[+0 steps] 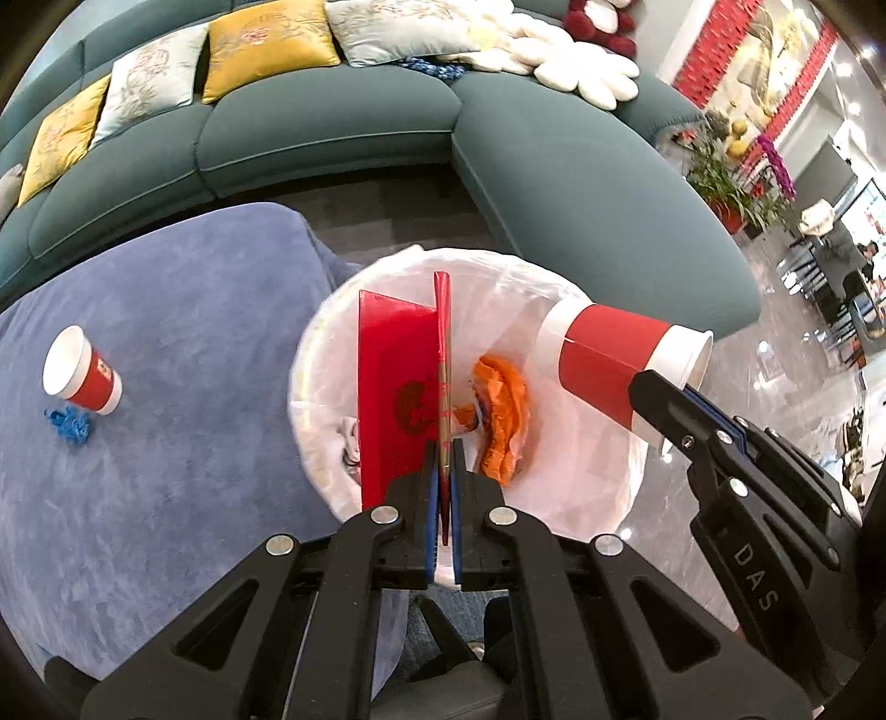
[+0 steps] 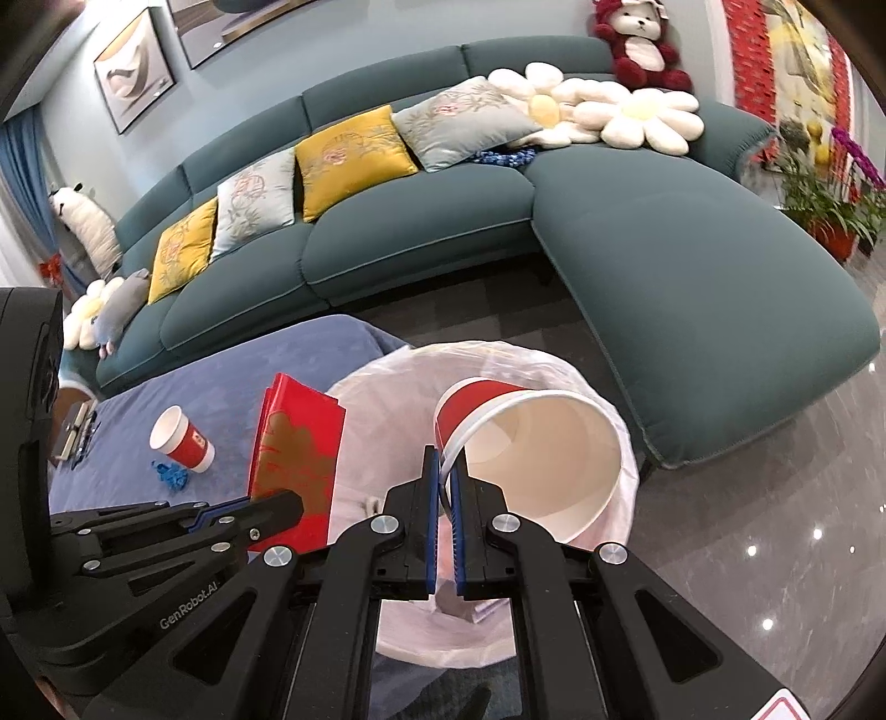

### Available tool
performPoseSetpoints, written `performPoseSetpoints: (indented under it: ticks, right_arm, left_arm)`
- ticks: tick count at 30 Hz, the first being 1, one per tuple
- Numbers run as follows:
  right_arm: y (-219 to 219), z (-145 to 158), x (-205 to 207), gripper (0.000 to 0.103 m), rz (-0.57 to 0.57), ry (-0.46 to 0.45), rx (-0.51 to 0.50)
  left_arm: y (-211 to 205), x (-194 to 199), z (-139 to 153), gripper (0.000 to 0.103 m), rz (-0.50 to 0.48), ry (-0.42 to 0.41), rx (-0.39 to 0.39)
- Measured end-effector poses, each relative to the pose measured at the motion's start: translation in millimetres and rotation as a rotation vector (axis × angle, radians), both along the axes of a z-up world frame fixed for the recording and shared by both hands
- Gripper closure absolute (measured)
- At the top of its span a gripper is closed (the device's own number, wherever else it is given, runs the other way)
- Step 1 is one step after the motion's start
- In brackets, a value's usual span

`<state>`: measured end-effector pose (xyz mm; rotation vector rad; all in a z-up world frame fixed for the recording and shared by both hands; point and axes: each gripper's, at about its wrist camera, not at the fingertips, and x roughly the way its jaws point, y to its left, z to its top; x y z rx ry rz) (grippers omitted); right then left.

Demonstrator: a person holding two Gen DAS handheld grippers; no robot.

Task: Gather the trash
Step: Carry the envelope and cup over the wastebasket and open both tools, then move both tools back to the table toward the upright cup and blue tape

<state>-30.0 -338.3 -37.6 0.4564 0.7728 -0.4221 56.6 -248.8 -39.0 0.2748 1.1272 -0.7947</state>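
Observation:
My left gripper [image 1: 442,443] is shut on a flat red paper bag [image 1: 396,387] and holds it upright over the white-lined trash bin [image 1: 598,487]. It also shows in the right wrist view [image 2: 296,459]. My right gripper [image 2: 446,459] is shut on the rim of a red and white paper cup [image 2: 531,459], tipped on its side over the bin [image 2: 626,443]. The cup also shows in the left wrist view [image 1: 620,360]. An orange wrapper [image 1: 498,410] lies inside the bin. A second red cup [image 1: 83,371] stands on the blue-covered table [image 1: 166,443] beside a blue scrap [image 1: 69,423].
A teal sectional sofa [image 2: 664,249] with yellow and grey cushions curves behind the bin and table. Flower-shaped pillows [image 2: 609,111] and a red plush bear [image 2: 642,44] sit on it. Glossy grey floor [image 2: 775,554] lies to the right. Potted plants [image 2: 830,205] stand far right.

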Motion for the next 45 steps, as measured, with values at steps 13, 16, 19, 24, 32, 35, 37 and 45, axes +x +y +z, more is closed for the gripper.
performPoseSetpoints:
  ticks: [13, 16, 19, 24, 32, 35, 37, 45]
  right_arm:
    - [-5.2, 1.9, -4.5, 0.085, -0.017, -0.027, 0.000]
    - [-4.6, 2.9, -2.7, 0.085, -0.011, -0.028, -0.004]
    - [-0.8, 4.9, 0.4, 0.085, -0.003, -0.028, -0.009]
    - [7.7, 8.0, 8.3, 0.084, 0.016, -0.024, -0.016]
    - [31.0, 15.0, 27.3, 0.084, 0.067, -0.017, -0.035]
    - [42.4, 18.3, 36.9, 0.084, 0.091, -0.015, -0.040]
    - [50.7, 19.9, 43.5, 0.084, 0.110, -0.013, -0.045]
    - [93.9, 22.2, 80.6, 0.078, 0.195, 0.002, -0.055]
  left_arm:
    - [4.6, 7.2, 5.5, 0.064, 0.040, -0.031, -0.004]
    - [9.0, 11.3, 6.2, 0.064, 0.059, -0.030, -0.002]
    - [13.4, 13.2, 7.1, 0.064, 0.072, -0.031, -0.001]
    - [25.3, 19.5, 8.8, 0.064, 0.101, -0.031, -0.007]
    - [60.3, 38.9, 8.9, 0.064, 0.181, -0.027, -0.013]
    - [75.6, 46.8, 9.7, 0.064, 0.213, -0.027, -0.019]
    - [88.2, 53.1, 10.8, 0.064, 0.242, -0.034, -0.025]
    - [147.2, 82.0, 4.5, 0.064, 0.371, -0.029, -0.021]
